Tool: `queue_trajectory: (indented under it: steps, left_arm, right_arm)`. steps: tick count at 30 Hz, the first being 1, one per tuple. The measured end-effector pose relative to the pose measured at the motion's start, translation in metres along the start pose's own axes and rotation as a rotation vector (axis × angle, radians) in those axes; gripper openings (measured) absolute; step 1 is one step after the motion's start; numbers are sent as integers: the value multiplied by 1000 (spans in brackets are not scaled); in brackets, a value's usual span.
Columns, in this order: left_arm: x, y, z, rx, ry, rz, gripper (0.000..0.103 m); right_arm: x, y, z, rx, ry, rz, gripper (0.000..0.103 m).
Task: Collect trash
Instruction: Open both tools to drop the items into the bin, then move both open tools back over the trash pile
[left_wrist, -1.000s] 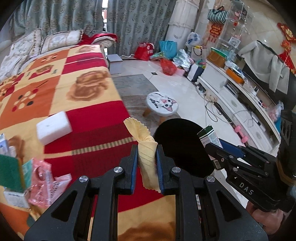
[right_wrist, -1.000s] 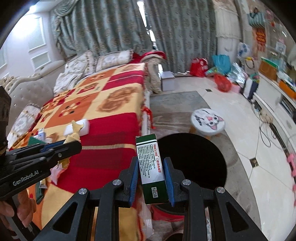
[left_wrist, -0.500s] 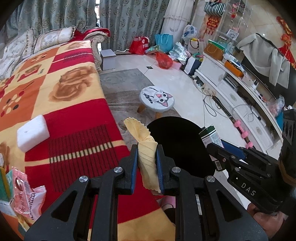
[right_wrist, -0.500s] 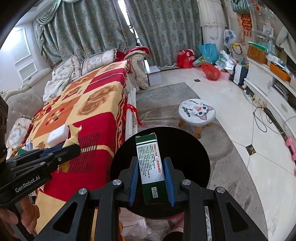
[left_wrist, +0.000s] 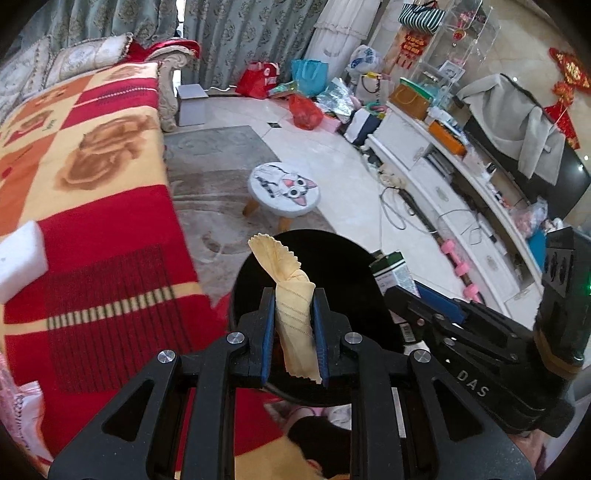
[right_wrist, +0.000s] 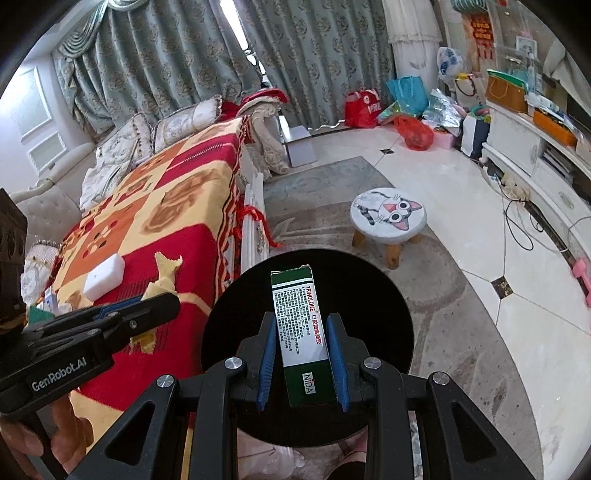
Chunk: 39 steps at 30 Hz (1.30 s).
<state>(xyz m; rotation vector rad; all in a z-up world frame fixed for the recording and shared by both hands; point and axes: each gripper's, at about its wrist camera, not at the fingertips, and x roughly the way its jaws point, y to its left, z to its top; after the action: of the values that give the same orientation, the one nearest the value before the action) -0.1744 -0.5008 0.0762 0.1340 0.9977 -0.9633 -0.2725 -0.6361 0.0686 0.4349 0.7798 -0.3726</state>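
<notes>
My left gripper (left_wrist: 294, 295) is shut on a crumpled yellow cloth scrap (left_wrist: 291, 295) and holds it over the round black bin opening (left_wrist: 332, 266). My right gripper (right_wrist: 302, 317) is shut on a green and white carton (right_wrist: 301, 325), also over the black bin (right_wrist: 369, 295). The right gripper and its carton (left_wrist: 391, 271) show at the right of the left wrist view. The left gripper (right_wrist: 110, 325) with the yellow scrap (right_wrist: 162, 273) shows at the left of the right wrist view, over the bed's edge.
A bed with a red, orange and yellow blanket (left_wrist: 92, 206) lies left of the bin, with a white foam block (right_wrist: 103, 275) and pink wrappers (left_wrist: 18, 406) on it. A cat-face stool (right_wrist: 388, 216) stands beyond the bin. A white TV cabinet (left_wrist: 461, 206) runs along the right.
Both grippers have moved right, off the bed and over the black bin, still holding the yellow scrap and the carton.
</notes>
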Motion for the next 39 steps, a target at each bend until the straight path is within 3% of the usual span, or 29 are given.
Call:
queue_trajectory:
  steps: [2,4,6,7,11,20,39]
  left_arm:
    - [3,1,2,-18,16,-31,21]
    - [3,3,2,-38,25,-42,31]
    - [-2,6,0,-51,7,-33,54]
    - [-4,7,0,-54,-2,-26,57]
    - [-15,11,-3,-60,-12,-10,58]
    - [-53,29,-17,-70,-58,117,58]
    - [-152,95,-62,-85,-177,314,58]
  right_arm:
    - [1,-1,2,5,-1,-11,31]
    - [1,-3,1,12,1,-17,40]
    - [1,-4,0,19,6,-11,40]
    - [1,-4,-1,22,10,-11,40]
    - [1,2,-6,19,28,-2,40]
    - [-15,29,-13,-18,12,11,40]
    - [-32,142,-35,-149,13,101,42]
